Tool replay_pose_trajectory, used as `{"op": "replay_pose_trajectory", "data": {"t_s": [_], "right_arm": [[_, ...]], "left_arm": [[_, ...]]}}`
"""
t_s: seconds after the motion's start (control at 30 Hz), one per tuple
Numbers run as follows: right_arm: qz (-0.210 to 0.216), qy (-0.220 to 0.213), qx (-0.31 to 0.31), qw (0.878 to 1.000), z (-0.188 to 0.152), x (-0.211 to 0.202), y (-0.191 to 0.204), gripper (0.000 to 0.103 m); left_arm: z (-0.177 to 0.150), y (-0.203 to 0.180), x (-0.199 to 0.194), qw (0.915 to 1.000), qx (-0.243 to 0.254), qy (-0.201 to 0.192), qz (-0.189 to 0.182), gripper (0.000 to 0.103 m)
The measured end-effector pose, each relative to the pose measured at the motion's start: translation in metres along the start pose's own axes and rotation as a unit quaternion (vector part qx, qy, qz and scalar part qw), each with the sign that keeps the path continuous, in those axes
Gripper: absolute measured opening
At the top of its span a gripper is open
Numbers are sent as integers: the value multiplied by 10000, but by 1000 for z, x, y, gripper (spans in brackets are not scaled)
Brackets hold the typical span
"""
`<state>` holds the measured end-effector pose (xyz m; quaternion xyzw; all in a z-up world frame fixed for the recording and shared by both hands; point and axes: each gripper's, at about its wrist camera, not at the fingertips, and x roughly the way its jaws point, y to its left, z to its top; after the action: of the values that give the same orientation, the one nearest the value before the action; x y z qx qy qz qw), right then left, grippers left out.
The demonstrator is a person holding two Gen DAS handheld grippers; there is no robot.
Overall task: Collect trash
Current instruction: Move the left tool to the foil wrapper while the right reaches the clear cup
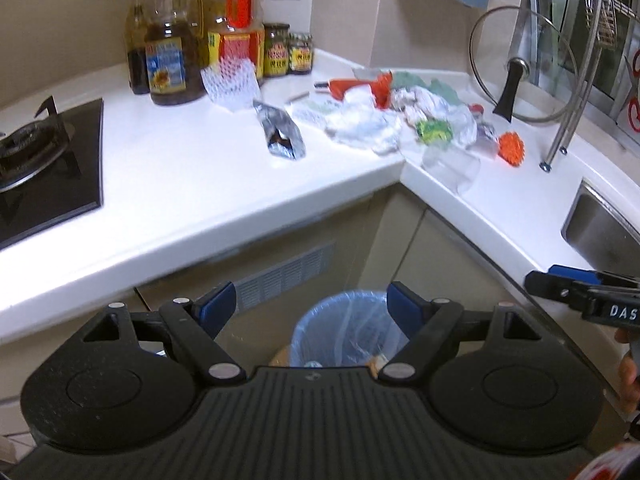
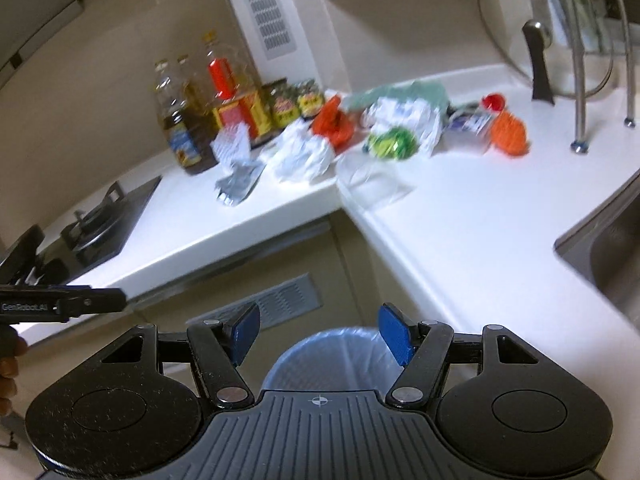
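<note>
A heap of trash lies in the corner of the white counter [image 1: 200, 168]: crumpled white paper [image 1: 360, 124], a silver foil pouch [image 1: 282, 136], a green wrapper [image 1: 434, 130], orange netting [image 1: 511, 149], a clear plastic piece [image 1: 452, 168] and white foam mesh [image 1: 232, 80]. On the floor below stands a bin with a blue liner [image 1: 340, 328]. My left gripper [image 1: 310, 306] hangs open above the bin with nothing between its fingers. My right gripper [image 2: 320, 334] is open and empty over the same bin [image 2: 332, 356], trash heap [image 2: 304, 152] ahead on the counter [image 2: 460, 216].
Oil bottles [image 1: 172, 48] and jars [image 1: 288, 50] stand at the back wall. A gas hob [image 1: 44, 160] is at the left, a sink [image 1: 600, 228] at the right, with a glass lid [image 1: 524, 64] on a metal rack behind it. Cabinet doors [image 1: 304, 256] are below the counter.
</note>
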<state>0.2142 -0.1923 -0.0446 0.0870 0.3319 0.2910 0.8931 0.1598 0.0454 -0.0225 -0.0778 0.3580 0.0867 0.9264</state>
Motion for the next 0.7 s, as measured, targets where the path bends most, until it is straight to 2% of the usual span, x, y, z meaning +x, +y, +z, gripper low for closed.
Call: {"op": "replay_pose_trajectory", "data": {"t_s": [0.23,0.5,0.53,0.6,0.7], "right_arm": [[-317,-318,8,9990,26,12,-3,66],[-456,-536,412,9967,55,59,-11,65],[-482,-568,444,9962,58,65,-11,64],[-498,-613,551,9954,63,78,-12,56],[-518,-649,827,9931,69,98,-18,50]], "left_arm": [[32,24,16,9998,65,-144,-95,81],[60,53,43,9997,149,-144,-122,81],[63,56,47,9997,157,-136,-117,81],[68,64,54,9998,142,-103,-127,81],[75,74,66,9998,113,-56,-150,81]]}}
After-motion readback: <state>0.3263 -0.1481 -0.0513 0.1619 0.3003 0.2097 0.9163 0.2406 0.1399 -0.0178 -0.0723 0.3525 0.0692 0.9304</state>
